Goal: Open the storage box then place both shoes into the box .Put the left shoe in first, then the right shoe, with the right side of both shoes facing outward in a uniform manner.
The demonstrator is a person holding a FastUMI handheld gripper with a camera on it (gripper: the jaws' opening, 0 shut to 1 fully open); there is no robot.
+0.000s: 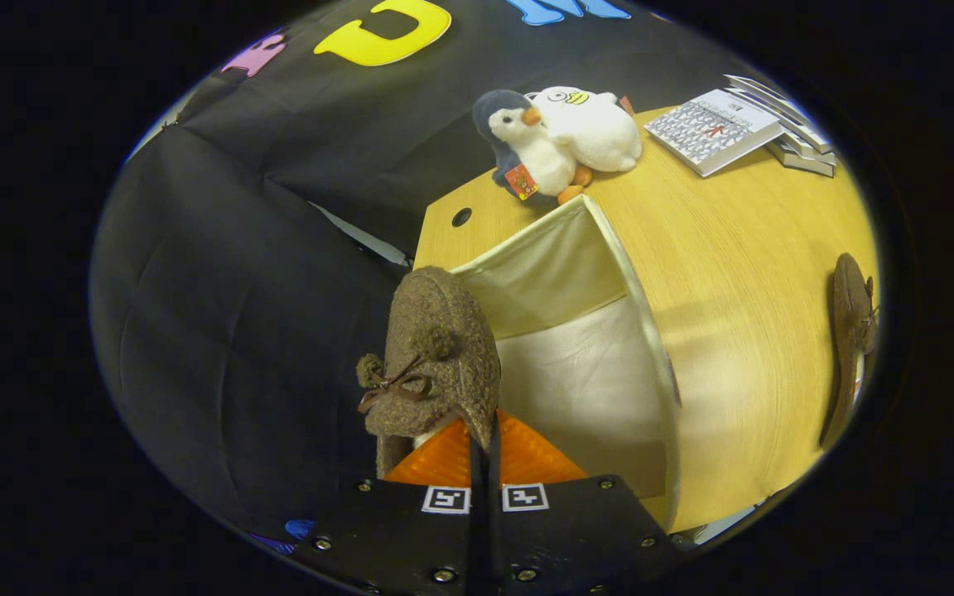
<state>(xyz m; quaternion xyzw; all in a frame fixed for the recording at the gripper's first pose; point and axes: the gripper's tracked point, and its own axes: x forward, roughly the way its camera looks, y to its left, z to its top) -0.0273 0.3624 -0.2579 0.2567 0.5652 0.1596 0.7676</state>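
My gripper (482, 443) holds a brown woolly shoe (436, 364) with a bow and pompoms, its orange fingers (527, 459) pressed nearly together on the shoe's rim. The shoe hangs at the near left edge of the open cream storage box (585, 364), toe pointing away from me, partly over the box's mouth. The box's pale lining shows and nothing else lies inside that I can see. The second brown shoe (851, 348) lies on the wooden table (742, 273), off to the right of the box.
Beyond the box sit a penguin plush (527, 153) and a white plush (597, 124). A stack of books (734, 128) lies at the table's far right. The table's left edge, with a round hole (461, 217), drops off beside the box.
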